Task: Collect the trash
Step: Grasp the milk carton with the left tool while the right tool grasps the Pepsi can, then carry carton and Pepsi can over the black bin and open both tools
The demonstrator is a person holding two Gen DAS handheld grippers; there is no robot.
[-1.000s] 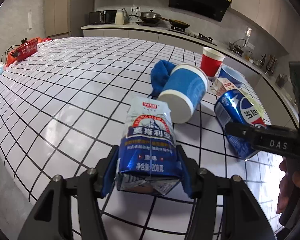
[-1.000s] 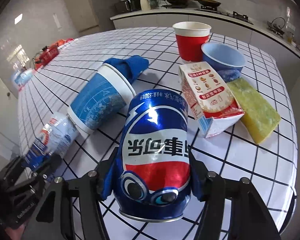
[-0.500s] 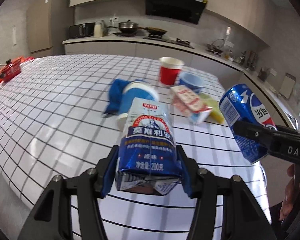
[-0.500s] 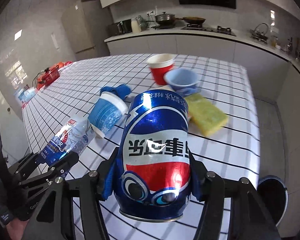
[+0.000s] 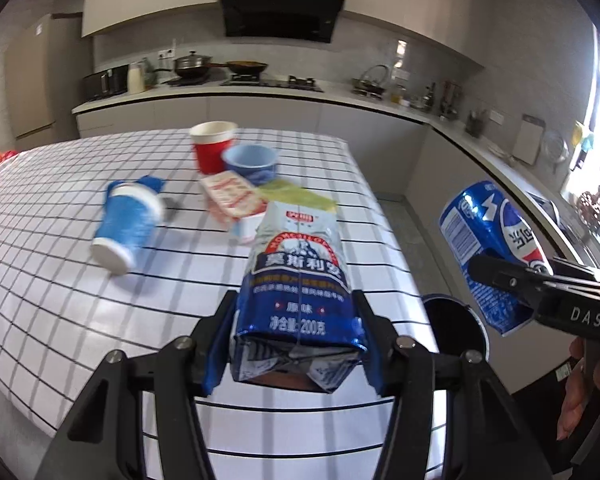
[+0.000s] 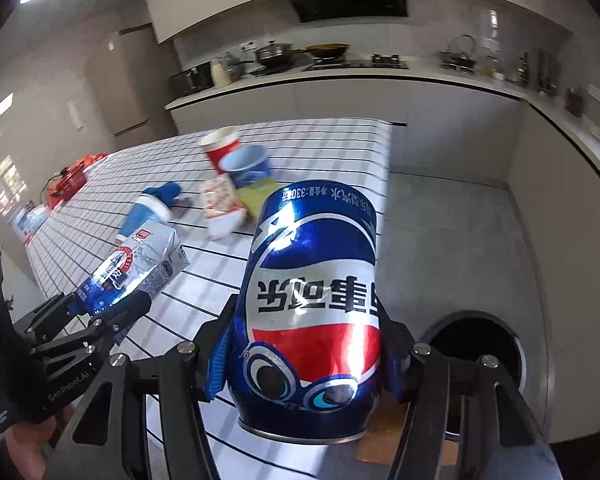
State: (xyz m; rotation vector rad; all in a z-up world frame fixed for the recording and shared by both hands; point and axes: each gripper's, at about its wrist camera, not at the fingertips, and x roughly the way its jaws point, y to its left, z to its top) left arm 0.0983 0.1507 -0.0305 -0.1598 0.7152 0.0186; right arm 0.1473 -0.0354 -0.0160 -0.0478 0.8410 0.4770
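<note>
While both loads are hanging clear of the checked table (image 5: 80, 300), you are carrying them toward the black bin (image 6: 480, 344) on the floor: the left gripper (image 5: 298, 344) is clamping the blue milk carton (image 5: 298, 300), the right gripper (image 6: 306, 360) the blue cola can (image 6: 312, 300). Next, each needs centring over the bin mouth before you are letting go.

I see a glossy dented metal can (image 6: 312, 304), shiny foil-like printed carton (image 5: 300, 280), matt black plastic tongs (image 5: 298, 344) with blue pads, smooth glossy tabletop (image 5: 60, 280), paper cups (image 5: 212, 148), blue cloth (image 5: 150, 182)
</note>
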